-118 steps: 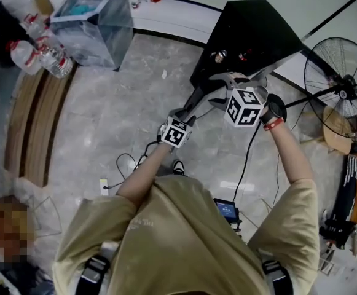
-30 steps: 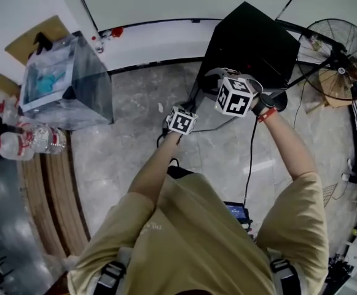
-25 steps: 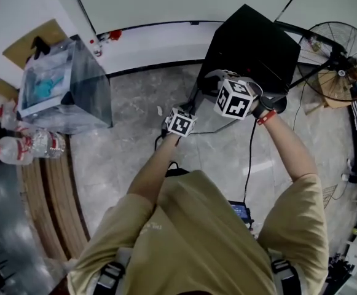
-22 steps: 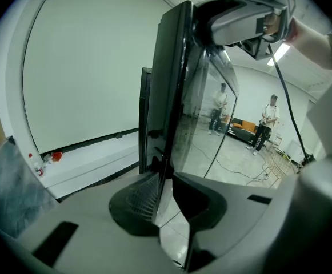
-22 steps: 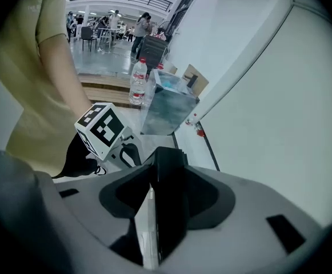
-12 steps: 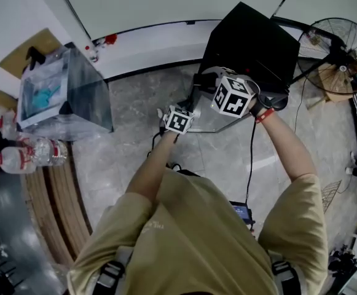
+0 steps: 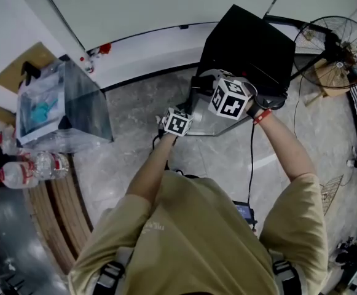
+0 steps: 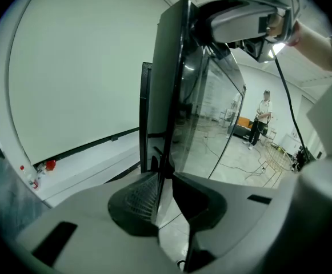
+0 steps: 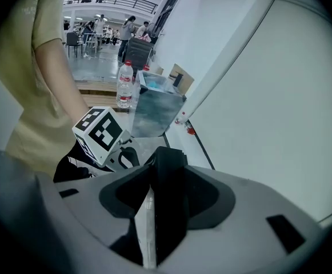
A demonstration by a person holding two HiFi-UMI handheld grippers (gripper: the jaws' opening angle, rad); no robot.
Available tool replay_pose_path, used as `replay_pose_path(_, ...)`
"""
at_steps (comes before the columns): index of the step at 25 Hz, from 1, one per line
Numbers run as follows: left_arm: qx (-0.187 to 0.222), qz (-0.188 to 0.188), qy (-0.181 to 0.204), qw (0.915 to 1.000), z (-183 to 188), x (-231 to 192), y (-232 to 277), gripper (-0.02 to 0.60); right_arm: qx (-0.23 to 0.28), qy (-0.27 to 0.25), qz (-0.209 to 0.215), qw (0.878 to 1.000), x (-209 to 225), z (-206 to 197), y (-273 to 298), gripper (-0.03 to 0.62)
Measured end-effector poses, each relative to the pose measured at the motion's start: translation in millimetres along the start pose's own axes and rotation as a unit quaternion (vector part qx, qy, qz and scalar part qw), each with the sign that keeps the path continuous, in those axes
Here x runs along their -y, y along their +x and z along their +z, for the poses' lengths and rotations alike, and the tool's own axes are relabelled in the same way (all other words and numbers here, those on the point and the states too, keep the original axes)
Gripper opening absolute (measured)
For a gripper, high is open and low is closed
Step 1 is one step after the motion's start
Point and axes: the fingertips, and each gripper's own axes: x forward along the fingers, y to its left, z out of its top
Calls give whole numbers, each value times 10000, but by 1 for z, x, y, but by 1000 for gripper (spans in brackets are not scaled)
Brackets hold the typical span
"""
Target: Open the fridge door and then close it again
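The left gripper (image 8: 164, 203) is closed on the thin front edge of the door (image 8: 174, 67), low down. The edge sits straight between its fingers, with the glass to the right of them. The door stands a little away from the black fridge (image 7: 252, 42), so I judge that it is in the middle of its swing; which way, I cannot tell. To do this well, both grippers should follow the arc of the hinge together, without twisting the edge or dragging the fridge over the floor. The right gripper (image 9: 161, 194) is clamped on the thicker top corner of the same door, which fills the gap between its fingers. Compared with half a second before, both grips look unchanged, and the grippers have shifted only slightly with the door.
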Motion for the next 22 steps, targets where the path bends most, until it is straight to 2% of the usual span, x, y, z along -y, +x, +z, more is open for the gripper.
replay_pose_path(7, 69, -282, 228, 9993, 14, -11, 12, 80, 12, 155, -117, 9998, 18, -2, 8, 206)
replay_pose_path(12, -5, -327, 473, 9983, 23, -18, 22, 80, -71, 313, -167, 9993, 32, -7, 11, 206)
replay_pose_path(22, -130, -649, 749, 9950, 42, -39, 52, 80, -206, 594, -586, 9963, 67, -18, 27, 210)
